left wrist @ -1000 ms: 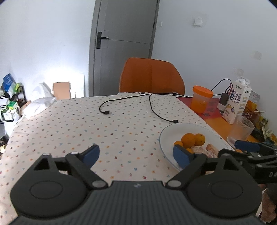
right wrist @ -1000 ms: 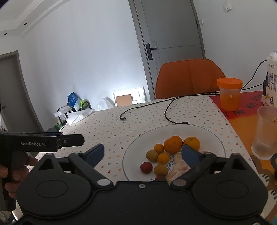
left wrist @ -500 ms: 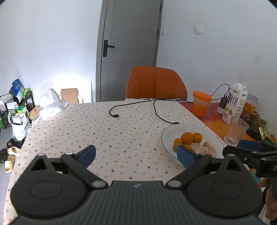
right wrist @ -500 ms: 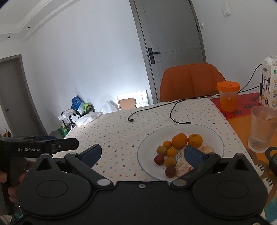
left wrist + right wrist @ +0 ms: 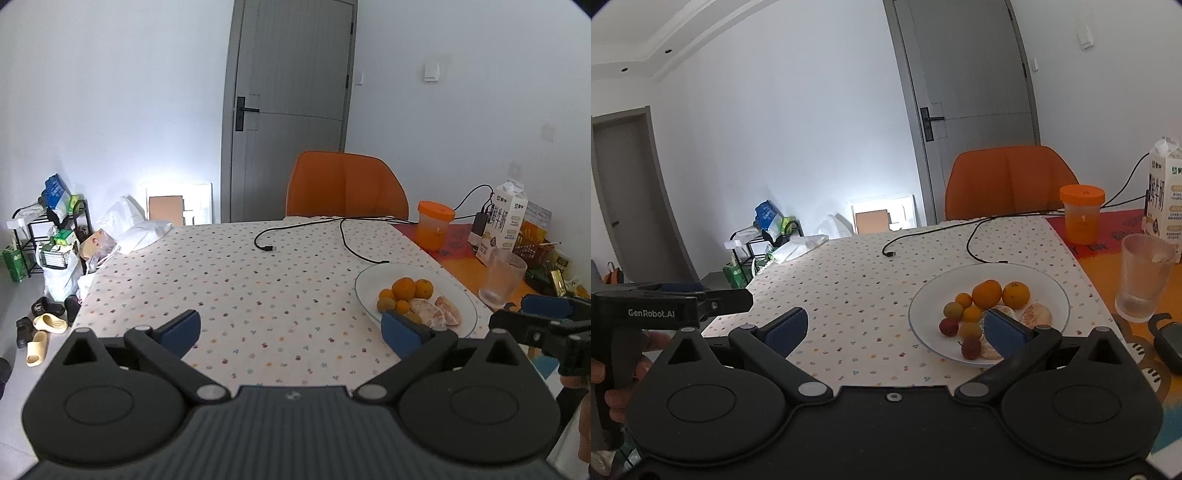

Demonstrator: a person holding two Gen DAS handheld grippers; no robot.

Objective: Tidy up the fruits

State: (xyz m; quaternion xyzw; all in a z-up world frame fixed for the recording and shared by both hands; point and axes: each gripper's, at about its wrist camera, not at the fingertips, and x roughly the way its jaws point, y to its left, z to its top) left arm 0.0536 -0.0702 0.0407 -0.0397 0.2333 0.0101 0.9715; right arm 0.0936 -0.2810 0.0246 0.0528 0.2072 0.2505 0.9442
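Bench (image 5: 258, 288) with dotted cloth fills both views, orange chair (image 5: 347, 184) at its far edge, 12 o'clock. White plate (image 5: 1052, 291) sits at the cloth's right side, about 2 o'clock from the left gripper (image 5: 291, 328), 1 o'clock from the right gripper (image 5: 894, 328). Milk carton (image 5: 504, 221) and orange-lidded jar (image 5: 436, 225) stand on the red-orange mat beyond the plate, ribbed glass (image 5: 1145, 277) just right of the plate. Black cable (image 5: 343, 236) loops across the cloth at 12 o'clock.

Fruit all on the plate: two oranges (image 5: 987, 293) side by side at the far side, peeled segments (image 5: 1036, 315) toward the right rim, small yellow-orange fruits (image 5: 971, 314) and two red ones (image 5: 948, 326) on the near-left part.

Left gripper fingers (image 5: 177, 326) spread wide, nothing between them, over the cloth left of the plate. Right gripper fingers (image 5: 1004, 330) also spread wide, empty; its right finger overlaps the plate's near part in view, contact with fruit can't be told
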